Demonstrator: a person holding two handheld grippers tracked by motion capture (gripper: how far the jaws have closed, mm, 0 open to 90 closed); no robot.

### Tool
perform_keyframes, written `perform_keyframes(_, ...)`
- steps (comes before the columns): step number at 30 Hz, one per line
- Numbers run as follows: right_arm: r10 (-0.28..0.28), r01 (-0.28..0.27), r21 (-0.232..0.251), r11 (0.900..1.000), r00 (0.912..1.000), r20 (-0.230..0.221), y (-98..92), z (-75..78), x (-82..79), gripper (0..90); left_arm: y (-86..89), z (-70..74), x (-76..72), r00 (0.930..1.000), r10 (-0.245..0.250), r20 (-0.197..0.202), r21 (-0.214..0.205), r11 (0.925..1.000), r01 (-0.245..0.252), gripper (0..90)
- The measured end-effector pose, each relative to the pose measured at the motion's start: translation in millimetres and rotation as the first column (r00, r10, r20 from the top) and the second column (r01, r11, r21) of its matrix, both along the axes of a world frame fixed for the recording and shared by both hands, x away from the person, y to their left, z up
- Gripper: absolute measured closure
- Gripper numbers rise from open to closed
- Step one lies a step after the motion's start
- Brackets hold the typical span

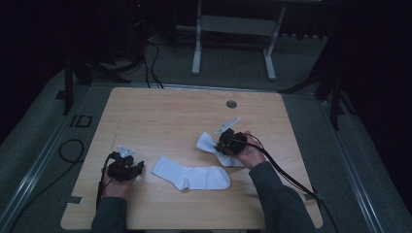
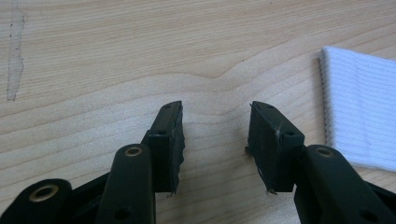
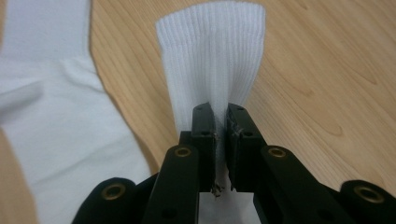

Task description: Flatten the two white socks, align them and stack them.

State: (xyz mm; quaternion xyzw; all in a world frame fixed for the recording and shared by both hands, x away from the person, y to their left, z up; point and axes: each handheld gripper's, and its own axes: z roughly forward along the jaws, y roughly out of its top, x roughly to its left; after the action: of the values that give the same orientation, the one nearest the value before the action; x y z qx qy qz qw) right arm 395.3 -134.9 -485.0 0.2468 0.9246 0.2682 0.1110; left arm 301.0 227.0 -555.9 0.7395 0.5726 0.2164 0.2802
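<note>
Right gripper (image 3: 220, 122) pinches sock (image 3: 212, 51); left gripper (image 2: 215, 135) rests open

I read only "ID" (black marks) on the floor (image 1: 43, 145) at ten o'clock from my table (image 1: 160, 111).

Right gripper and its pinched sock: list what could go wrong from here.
1. The right gripper is shut on only a narrow fold of the pinched sock, so the fabric may slip out if pulled.
2. That sock lies close to the flat sock; dragging it across could snag or shift the flat one.
3. The left gripper is open over bare table, so nothing steadies either sock.
</note>
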Motion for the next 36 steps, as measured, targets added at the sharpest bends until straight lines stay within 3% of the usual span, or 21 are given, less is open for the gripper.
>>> perform_keyframes(8,-0.016,0.015,0.037,0.9992,0.9997,0.017,-12.3,21.1,-11.7,82.6,0.2,0.2,0.0,1.0,-0.003,-0.001,0.003,1.0,0.003,55.3)
perform_keyframes(18,0.016,-0.021,0.066,0.9976,0.9976,0.067,-7.7,44.6,-27.3,82.6,0.1,-0.1,0.0,1.0,-0.001,0.001,0.001,1.0,0.001,55.2)
perform_keyframes(32,0.025,-0.032,0.099,0.9945,0.9973,0.069,-8.2,52.8,-32.3,82.6,0.2,-0.1,0.1,1.0,-0.002,0.002,0.0,1.0,0.002,55.1)
perform_keyframes(36,0.041,-0.051,0.099,0.9938,0.9941,0.1,-4.8,67.1,-37.4,82.6,0.0,-0.1,0.1,1.0,-0.001,0.001,-0.002,1.0,0.001,55.1)
